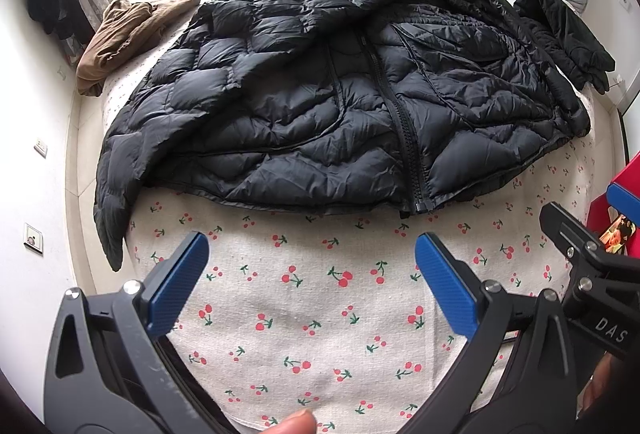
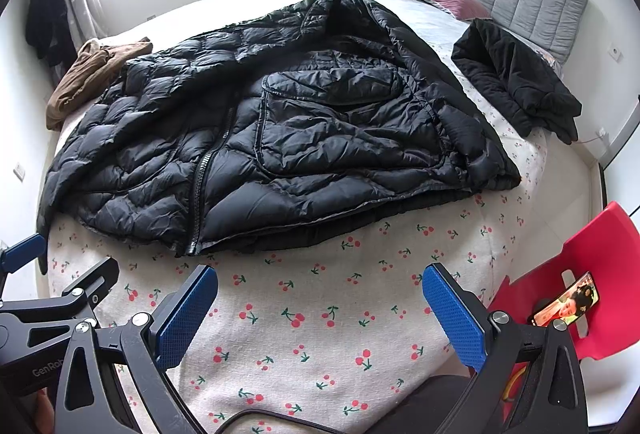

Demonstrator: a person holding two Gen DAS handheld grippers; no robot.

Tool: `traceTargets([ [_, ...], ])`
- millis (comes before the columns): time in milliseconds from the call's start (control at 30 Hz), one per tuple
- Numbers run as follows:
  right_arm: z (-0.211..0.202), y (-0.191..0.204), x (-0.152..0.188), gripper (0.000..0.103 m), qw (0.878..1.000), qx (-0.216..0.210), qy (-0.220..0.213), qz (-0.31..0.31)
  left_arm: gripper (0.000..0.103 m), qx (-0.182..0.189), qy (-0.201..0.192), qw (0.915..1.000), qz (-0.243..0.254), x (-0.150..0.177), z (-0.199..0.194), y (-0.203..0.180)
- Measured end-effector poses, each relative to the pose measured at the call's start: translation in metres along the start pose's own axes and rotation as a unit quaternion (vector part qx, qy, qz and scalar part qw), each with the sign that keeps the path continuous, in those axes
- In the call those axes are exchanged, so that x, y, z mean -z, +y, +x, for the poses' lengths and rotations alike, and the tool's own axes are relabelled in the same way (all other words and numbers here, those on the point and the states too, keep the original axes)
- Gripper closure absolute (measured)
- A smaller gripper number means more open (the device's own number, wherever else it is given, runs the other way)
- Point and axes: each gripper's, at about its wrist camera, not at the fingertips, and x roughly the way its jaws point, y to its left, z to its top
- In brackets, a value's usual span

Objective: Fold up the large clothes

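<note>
Nearest the lens in the left wrist view, a fingertip [image 1: 298, 421] pokes in at the bottom edge, and above it the left claw [image 1: 312, 282] hangs over bare cherry-print bedsheet [image 1: 320, 334], its blue pads wide apart and holding nothing. The right claw [image 2: 320, 314] is the same in its own view: pads apart, empty, over the sheet at the lower middle of the frame. Each claw also shows at the edge of the other's view, so the two sit side by side and close together, both pointing toward the top of the frame.

Beyond them, filling the middle of both views, lies the black quilted puffer jacket [image 1: 320, 105]. It is spread front-up on the bed, zipper [image 1: 408, 137] closed and running toward the hem nearest the claws. One sleeve [image 1: 112, 201] trails down the left side of the left wrist view over the bed's edge; the sleeve on the right seems already laid across the body, though the rumpled fabric makes that hard to confirm.

My judgement is that folding is at an early stage, with neither claw yet on the cloth. The next move likely calls for reaching forward to grasp the hanging sleeve or a hem corner, pinching enough of the slippery padded shell to keep it from sliding out.

A brown garment [image 1: 132, 33] lies at the upper left, another black garment [image 2: 516, 81] at the upper right, and a phone [image 2: 564, 302] on a red chair [image 2: 600, 258] at the lower right
</note>
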Motion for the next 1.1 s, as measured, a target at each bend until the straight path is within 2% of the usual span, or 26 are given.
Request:
traceTargets([
  [467, 0.004, -0.003, 0.001, 0.000, 1.000, 0.000, 0.005, -0.001, 0.000, -0.011, 0.001, 0.9999, 0.005, 0.000, 0.003, 0.006],
  [767, 0.017, -0.014, -0.010, 0.000, 1.000, 0.004, 0.010, -0.007, 0.000, -0.024, -0.002, 0.9997, 0.006, -0.008, 0.006, 0.007],
  [933, 0.026, -0.032, -0.025, 0.000, 0.999, -0.036, 0.021, -0.014, 0.000, -0.008, -0.023, 0.9997, 0.003, -0.018, 0.008, 0.022],
  [1000, 0.030, -0.038, -0.032, 0.000, 0.997, -0.069, 0.022, -0.028, 0.000, 0.009, -0.036, 0.9993, 0.007, -0.023, 0.010, 0.031],
  [1100, 0.037, -0.059, -0.043, 0.000, 0.989, -0.142, 0.013, -0.043, 0.000, 0.010, -0.030, 0.9993, 0.020, -0.030, 0.016, 0.046],
])
